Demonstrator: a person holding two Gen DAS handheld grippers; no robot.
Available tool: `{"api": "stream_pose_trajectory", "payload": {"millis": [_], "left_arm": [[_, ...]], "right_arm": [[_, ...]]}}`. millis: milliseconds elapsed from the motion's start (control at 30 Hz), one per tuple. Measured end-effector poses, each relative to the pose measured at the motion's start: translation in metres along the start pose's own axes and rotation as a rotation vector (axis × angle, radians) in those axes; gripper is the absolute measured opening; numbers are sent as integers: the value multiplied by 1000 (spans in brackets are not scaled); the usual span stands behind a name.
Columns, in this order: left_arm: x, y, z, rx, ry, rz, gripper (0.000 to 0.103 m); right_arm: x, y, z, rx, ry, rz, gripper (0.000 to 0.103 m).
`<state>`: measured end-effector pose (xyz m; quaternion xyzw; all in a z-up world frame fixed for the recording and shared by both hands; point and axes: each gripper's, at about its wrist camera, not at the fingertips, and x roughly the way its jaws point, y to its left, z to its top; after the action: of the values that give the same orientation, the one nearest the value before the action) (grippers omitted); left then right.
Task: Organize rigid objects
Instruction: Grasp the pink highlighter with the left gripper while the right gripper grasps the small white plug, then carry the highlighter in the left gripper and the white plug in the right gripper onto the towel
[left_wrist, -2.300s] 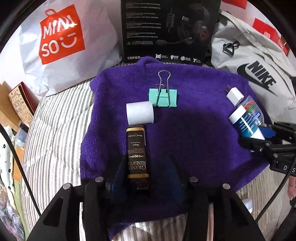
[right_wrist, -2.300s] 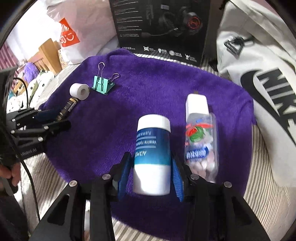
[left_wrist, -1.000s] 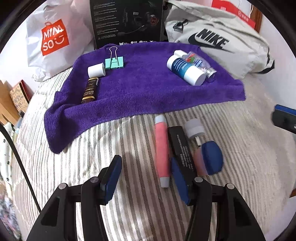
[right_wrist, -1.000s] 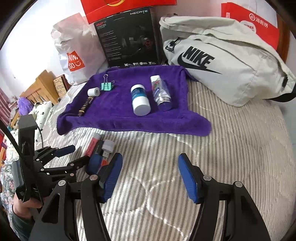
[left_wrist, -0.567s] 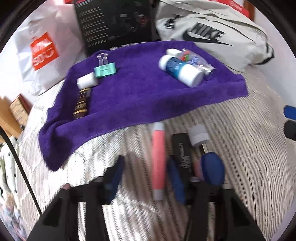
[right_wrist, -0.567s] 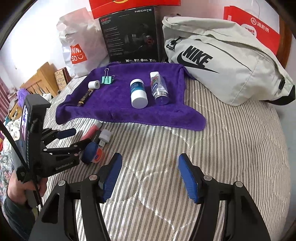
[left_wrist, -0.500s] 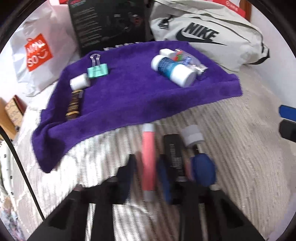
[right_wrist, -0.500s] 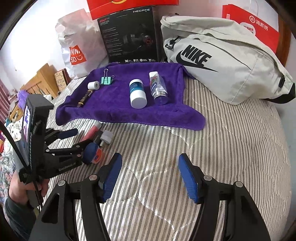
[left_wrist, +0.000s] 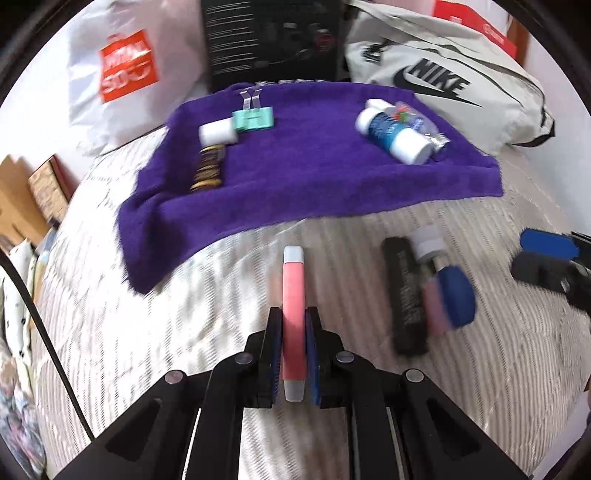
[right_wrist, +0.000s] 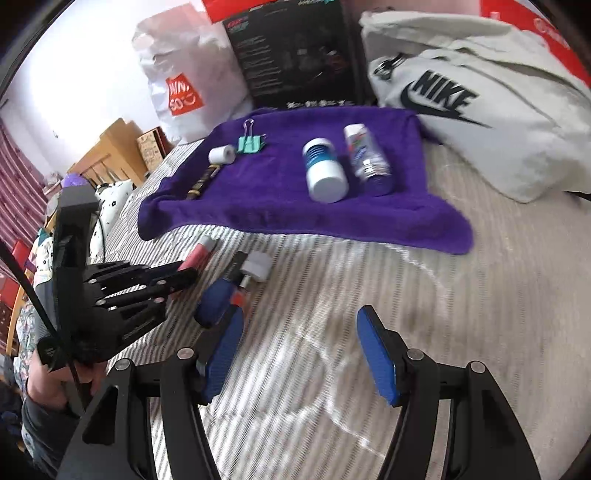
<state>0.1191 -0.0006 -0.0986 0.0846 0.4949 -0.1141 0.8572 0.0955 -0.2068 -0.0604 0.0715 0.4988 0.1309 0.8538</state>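
My left gripper (left_wrist: 294, 325) is shut on a pink tube (left_wrist: 293, 295) with pale caps, which lies on the striped bedcover below the purple towel (left_wrist: 314, 177). The right wrist view shows the same tube (right_wrist: 199, 254) in the left gripper (right_wrist: 184, 275). To the tube's right lie a black stick (left_wrist: 404, 291), a grey-capped item (left_wrist: 428, 243) and a blue-capped pink item (left_wrist: 456, 295). On the towel rest a white roll (left_wrist: 218, 133), a dark gold-printed tube (left_wrist: 208, 168), a green binder clip (left_wrist: 255, 118), a blue-white bottle (left_wrist: 395, 134) and a clear bottle (left_wrist: 417, 120). My right gripper (right_wrist: 299, 349) hangs open over bare bedcover.
Behind the towel stand a white shopping bag (left_wrist: 129, 70), a black headset box (left_wrist: 273, 40) and a grey sports bag (left_wrist: 454, 85). Wooden furniture (right_wrist: 110, 151) sits off the bed's left side. A person's hand (right_wrist: 40, 384) holds the left gripper's handle.
My left gripper moved in over the pink tube and shut on it. The right gripper sank a little toward the bedcover and stayed open.
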Motion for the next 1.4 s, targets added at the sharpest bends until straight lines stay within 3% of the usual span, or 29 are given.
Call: {"api": "stream_pose_trajectory", "payload": {"millis": [167,267,533,700,967,1133,1300,1400], "left_arm": [[-4,13,-9,-34,-17,-35,13],[-5,17,-12,-60,-30,-52,13],[-5,23,-15,-95,-46,-89,13],[-5,26,-16,-101,-53,-113,13],[-6,28,-16,-107,-57,-135,13],[-6,25,-15,-93,-55,-119,13],[-5,24,-14,-85,-50,-112,13],[-4,24,-13,-87,-52,-109,13]], "right_arm": [[28,6,9,67,-6,23,62],[39,14,11,63,-5,24,54],[57,37,27,15,18,8,47],[77,45,32,-24,69,-26,26],[59,28,28,-30,74,-66,25],[32,11,10,-87,92,-178,25],[46,-3,-1,-89,138,-232,25],[45,-3,-4,-83,101,-230,25]]}}
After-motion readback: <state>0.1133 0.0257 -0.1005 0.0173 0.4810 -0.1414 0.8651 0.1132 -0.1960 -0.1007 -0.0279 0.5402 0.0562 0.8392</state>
